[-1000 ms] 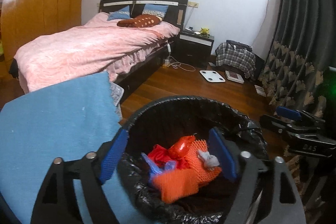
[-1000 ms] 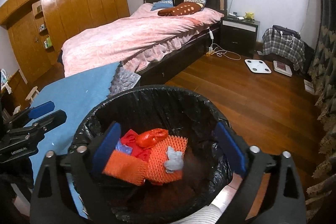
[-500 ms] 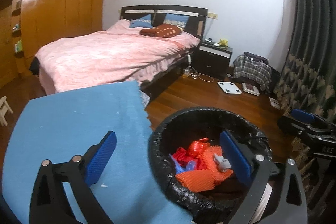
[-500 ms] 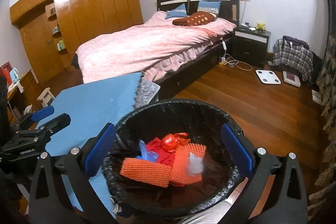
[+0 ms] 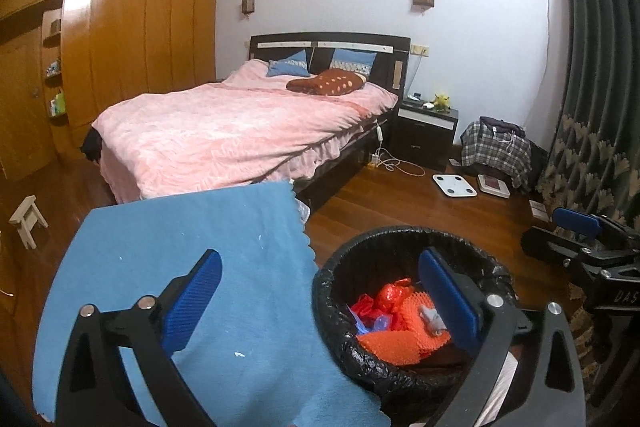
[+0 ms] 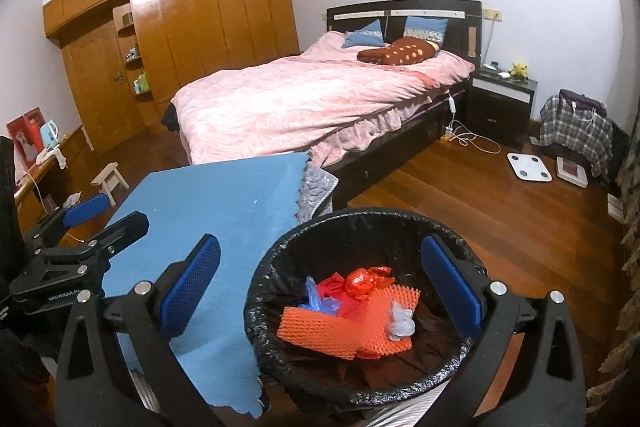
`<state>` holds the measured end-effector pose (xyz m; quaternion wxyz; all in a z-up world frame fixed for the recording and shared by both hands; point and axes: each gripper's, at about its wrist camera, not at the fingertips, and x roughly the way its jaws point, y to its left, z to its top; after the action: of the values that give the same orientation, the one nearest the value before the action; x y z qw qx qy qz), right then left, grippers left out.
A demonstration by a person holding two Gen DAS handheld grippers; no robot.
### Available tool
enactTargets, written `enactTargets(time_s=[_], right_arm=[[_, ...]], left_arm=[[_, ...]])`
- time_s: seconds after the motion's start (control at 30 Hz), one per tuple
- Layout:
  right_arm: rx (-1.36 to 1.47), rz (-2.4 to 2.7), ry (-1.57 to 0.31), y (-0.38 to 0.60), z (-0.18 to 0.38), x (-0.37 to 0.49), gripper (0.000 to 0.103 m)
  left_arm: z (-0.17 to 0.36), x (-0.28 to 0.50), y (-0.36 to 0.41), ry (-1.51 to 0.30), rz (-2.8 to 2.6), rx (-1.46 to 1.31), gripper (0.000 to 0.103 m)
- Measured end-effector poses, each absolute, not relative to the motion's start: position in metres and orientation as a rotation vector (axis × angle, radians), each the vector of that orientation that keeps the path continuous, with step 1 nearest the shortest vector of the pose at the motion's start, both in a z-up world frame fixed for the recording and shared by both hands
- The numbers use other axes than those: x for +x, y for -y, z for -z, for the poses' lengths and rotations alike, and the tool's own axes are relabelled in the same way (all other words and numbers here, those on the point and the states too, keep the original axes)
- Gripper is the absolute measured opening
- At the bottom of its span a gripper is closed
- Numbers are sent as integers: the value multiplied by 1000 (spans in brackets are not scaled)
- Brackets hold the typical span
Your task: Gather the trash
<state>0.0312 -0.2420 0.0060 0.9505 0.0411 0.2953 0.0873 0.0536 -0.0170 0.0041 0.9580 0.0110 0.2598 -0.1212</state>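
Note:
A round bin with a black liner (image 5: 332, 291) (image 6: 260, 291) stands beside a table under a blue cloth (image 5: 180, 239) (image 6: 224, 195). Inside lie orange foam netting (image 5: 392, 345) (image 6: 320, 329), red wrappers (image 6: 362, 281), a blue scrap and a small white wad (image 6: 400, 321). My left gripper (image 5: 320, 303) is open and empty, above the cloth's edge and the bin's left rim. My right gripper (image 6: 320, 283) is open and empty, above the bin. Each gripper shows in the other's view, the right one (image 5: 580, 239) and the left one (image 6: 80, 227).
A bed with a pink cover (image 5: 240, 131) stands behind the table. A dark nightstand (image 5: 428, 131), a white scale (image 5: 454, 185), a plaid bag (image 5: 496, 151) and a curtain (image 5: 592, 107) are at the right. A small wooden stool (image 5: 26, 219) is on the floor at left.
Both grippers have risen and pulled back from the bin; the left one has shifted left over the blue cloth. The bin looks smaller and lower in both views.

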Motion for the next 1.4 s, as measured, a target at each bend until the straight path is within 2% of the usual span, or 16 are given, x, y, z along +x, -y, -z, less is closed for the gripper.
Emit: enactTargets(time_s=[1.4], right_arm=[[54,-204,-571,227,-22,25,98]], left_arm=[[-24,33,14,-483,227,37,97]])
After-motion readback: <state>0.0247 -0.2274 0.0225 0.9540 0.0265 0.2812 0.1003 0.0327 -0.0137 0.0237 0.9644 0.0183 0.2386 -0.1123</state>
